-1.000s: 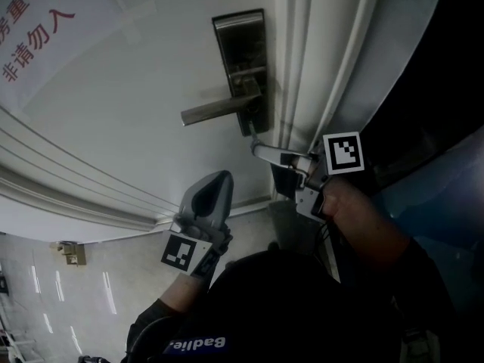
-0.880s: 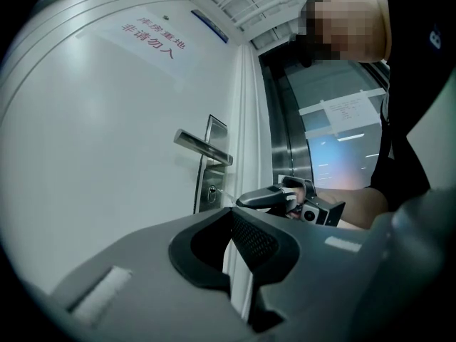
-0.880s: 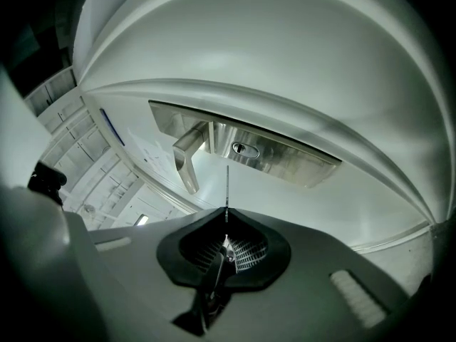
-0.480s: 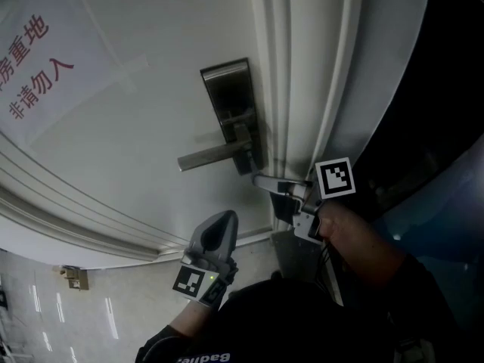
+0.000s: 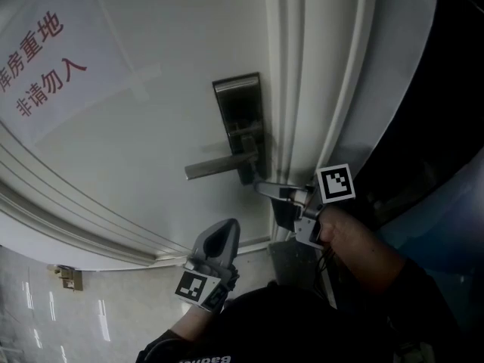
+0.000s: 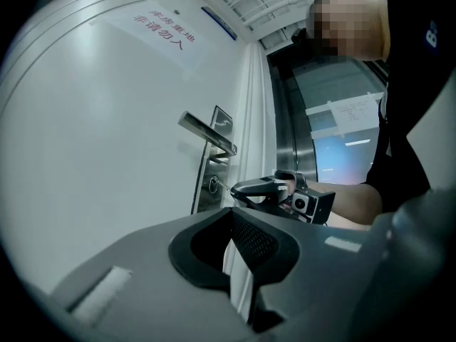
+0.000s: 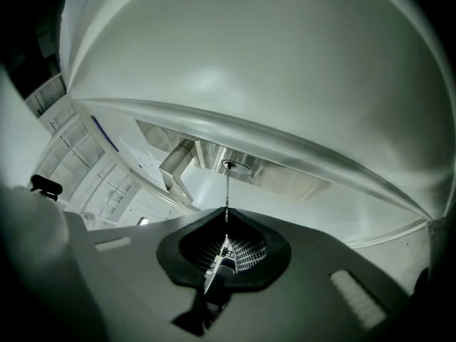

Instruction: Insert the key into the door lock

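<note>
Nearest the person, the left gripper (image 5: 227, 229) hangs low and left of the lock, well apart from it. Its jaws are together at the tips with nothing between them. The floor tiles (image 5: 91, 308) lie below and to its left, and the plain face of the white door (image 5: 151, 127) rises beyond.

To the right, the right gripper (image 5: 261, 188) points level at the door. It is clamped on the key (image 7: 227, 194), and only a thin gap shows round the bow. Room is tight here. The lever handle (image 5: 215, 167) juts left just above the jaws, and the moulded door frame (image 5: 302, 89) runs just beside the lock plate (image 5: 240, 116) on its right.

The person's dark clothing cuts off both forearms in the head view, and the space right of the frame is too dark to make out.

The key's blade runs straight out from the jaw tips and its end meets the keyhole (image 7: 229, 166) in the plate below the lever. How deep it sits cannot be told. Far up the door on the left hangs a paper sign (image 5: 45, 59) with red characters.
</note>
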Demonstrator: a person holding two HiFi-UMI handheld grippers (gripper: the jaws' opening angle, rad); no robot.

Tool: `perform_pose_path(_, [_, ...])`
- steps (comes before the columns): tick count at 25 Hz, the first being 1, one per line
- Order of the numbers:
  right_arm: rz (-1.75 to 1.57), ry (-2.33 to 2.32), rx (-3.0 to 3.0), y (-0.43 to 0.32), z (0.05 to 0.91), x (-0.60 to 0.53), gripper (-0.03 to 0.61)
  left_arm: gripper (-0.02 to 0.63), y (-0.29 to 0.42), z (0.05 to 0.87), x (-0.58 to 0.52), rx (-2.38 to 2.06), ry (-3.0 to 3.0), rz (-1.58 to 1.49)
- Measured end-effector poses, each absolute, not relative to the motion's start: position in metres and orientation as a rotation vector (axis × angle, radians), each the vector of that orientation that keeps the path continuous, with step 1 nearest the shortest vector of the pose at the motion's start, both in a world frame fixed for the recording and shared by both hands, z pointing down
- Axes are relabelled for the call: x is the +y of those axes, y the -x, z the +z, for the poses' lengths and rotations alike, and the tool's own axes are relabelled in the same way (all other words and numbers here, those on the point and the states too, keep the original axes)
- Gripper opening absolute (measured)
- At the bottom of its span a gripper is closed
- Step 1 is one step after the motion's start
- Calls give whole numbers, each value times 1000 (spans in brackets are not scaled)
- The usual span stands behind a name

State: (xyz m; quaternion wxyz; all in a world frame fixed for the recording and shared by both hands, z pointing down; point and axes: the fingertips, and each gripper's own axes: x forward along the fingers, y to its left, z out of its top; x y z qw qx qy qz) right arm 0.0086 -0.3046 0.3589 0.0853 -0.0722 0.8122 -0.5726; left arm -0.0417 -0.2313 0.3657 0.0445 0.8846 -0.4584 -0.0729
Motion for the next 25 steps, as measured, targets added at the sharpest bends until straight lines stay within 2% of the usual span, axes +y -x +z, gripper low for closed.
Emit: perform_pose_path(25, [-1885, 270, 2279, -4, 352, -308, 12, 20, 52, 371, -229, -1383, -2655, -275])
